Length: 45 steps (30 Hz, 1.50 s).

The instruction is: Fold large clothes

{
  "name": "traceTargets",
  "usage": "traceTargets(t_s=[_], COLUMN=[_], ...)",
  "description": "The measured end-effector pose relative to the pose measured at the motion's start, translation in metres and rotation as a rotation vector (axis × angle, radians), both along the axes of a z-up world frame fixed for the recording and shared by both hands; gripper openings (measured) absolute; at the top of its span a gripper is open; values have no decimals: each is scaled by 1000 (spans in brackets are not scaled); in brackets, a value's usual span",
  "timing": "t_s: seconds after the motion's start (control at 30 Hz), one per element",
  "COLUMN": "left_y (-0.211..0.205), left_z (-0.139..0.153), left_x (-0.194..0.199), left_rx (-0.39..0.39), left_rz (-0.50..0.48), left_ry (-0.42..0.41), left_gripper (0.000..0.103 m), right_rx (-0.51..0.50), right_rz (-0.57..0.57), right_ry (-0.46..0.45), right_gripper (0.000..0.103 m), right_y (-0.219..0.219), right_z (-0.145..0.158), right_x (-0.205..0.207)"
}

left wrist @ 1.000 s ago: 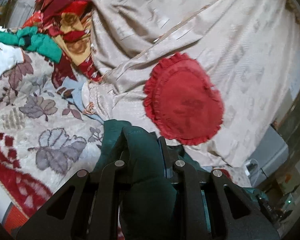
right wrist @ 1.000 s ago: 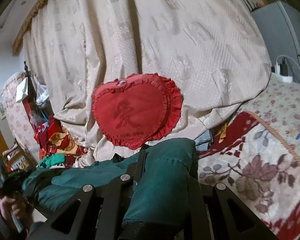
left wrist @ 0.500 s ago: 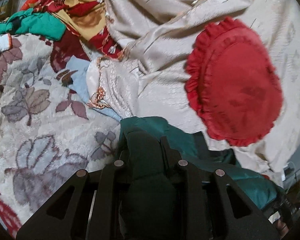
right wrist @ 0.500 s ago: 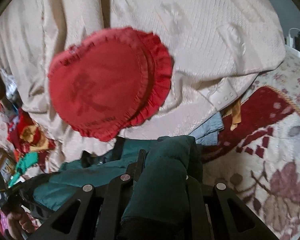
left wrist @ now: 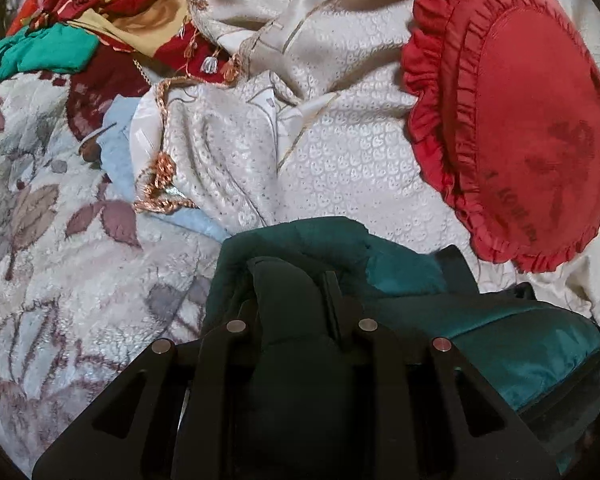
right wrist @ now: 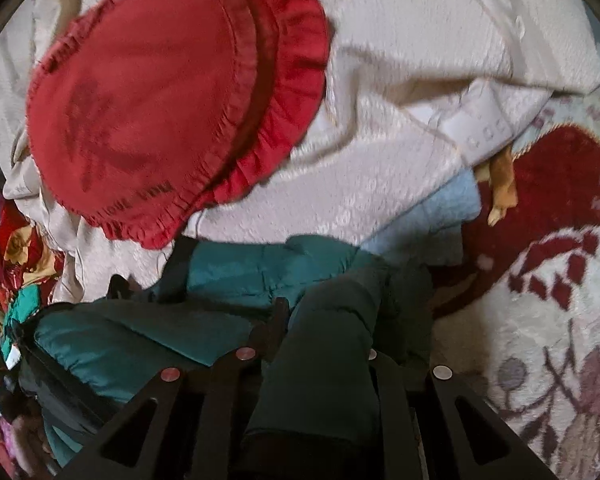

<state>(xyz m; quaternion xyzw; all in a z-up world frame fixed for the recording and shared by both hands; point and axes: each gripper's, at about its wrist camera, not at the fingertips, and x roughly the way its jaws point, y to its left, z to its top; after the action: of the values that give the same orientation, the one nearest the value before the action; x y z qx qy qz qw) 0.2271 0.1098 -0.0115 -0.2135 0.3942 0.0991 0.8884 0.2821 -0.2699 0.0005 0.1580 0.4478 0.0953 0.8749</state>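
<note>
A dark green padded jacket (left wrist: 500,344) hangs between my two grippers, low over the bed. In the left wrist view my left gripper (left wrist: 296,292) is shut on a thick fold of it, and the fabric bulges up between the fingers and hides the left one. My right gripper (right wrist: 328,320) pinches another fold of the jacket (right wrist: 240,272) the same way. The stretch between the two grips sags against the cream cover. Both grippers point steeply down.
A red heart-shaped frilled cushion (left wrist: 520,120) (right wrist: 152,92) leans on a heaped cream bedspread (left wrist: 340,140) just beyond the jacket. A floral blanket (left wrist: 60,260) (right wrist: 540,340) covers the bed. A light blue cloth (left wrist: 120,152) and a pile of red and green clothes (left wrist: 120,12) lie at the far left.
Both grippers have come down and forward with the jacket. The cushion and cream bedspread now loom much larger, and the jacket's front edge has reached the foot of the bedspread.
</note>
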Motion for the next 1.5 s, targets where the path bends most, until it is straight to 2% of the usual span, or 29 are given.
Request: traceTargets(t_s=[0.17, 0.37, 0.4, 0.47, 0.5, 0.53, 0.63, 0.73, 0.8, 1.07, 1.2, 1.27, 1.4, 1.5], left_y=[0, 4, 5, 13, 14, 19, 28, 36, 38, 44, 44, 44, 42, 31], left_z=[0, 4, 4, 5, 7, 10, 20, 29, 33, 47, 53, 56, 61, 65], left_x=[2, 3, 4, 4, 4, 3, -3, -7, -8, -12, -15, -16, -17, -8], left_rx=[-8, -70, -90, -189, -226, -292, -410, -475, -488, -460, -449, -445, -418, -361], left_rz=[2, 3, -2, -26, -34, -42, -33, -29, -26, -1, 2, 0, -4, -23], left_ry=[0, 9, 9, -9, -18, -48, -136, -197, -215, -294, -319, -335, -349, -337], left_gripper=[22, 28, 34, 50, 63, 72, 81, 81, 81, 82, 82, 82, 82, 82], right_rx=[69, 115, 134, 174, 209, 255, 425, 532, 544, 574, 597, 606, 583, 499], right_rz=[14, 0, -9, -28, -47, -73, -153, -192, -187, -164, -161, -168, -166, -134], right_ry=[62, 47, 48, 51, 55, 59, 35, -7, -49, -99, -143, -173, -223, -235], right_gripper=[15, 22, 24, 28, 30, 32, 43, 56, 58, 67, 82, 83, 83, 83], right_y=[-5, -8, -10, -13, -17, -22, -39, -47, -46, -44, -49, -50, -49, -39], right_z=[-14, -13, -12, -11, -9, -8, -1, 7, 17, 30, 35, 39, 51, 59], right_x=[13, 11, 10, 8, 7, 6, -1, -6, -9, -9, -14, -17, -20, -18])
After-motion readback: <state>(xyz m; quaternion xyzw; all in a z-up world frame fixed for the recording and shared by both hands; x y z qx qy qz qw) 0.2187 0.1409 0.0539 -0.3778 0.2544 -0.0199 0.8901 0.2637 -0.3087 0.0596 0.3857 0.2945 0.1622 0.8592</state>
